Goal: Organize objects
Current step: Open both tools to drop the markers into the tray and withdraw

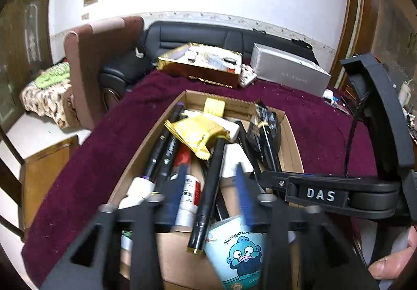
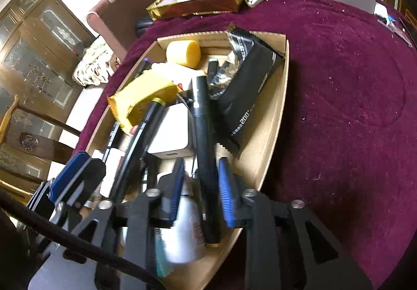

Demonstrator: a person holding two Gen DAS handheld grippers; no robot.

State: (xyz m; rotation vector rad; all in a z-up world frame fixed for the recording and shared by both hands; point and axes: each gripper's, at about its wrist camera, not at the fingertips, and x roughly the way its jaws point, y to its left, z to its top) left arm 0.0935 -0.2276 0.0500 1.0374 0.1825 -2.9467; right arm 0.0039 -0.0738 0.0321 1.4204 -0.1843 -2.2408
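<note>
We see a cardboard box [image 2: 271, 112] on the maroon-covered tabletop [image 2: 338, 97], already crowded with markers, a yellow packet [image 1: 198, 133], a black pouch [image 2: 245, 86] and a white charger block [image 2: 172, 131], so most sorting looks done. Our right gripper [image 2: 202, 193] straddles a black marker [image 2: 203, 133], jaws spread; our left gripper [image 1: 211, 201] hovers spread above the box.

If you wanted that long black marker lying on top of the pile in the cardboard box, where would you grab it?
Probably mid-barrel of the long black marker, from above, the tongs closing across its width. It lies highest in the cardboard box, its round sides exposed, while its ends sit among clutter.
</note>
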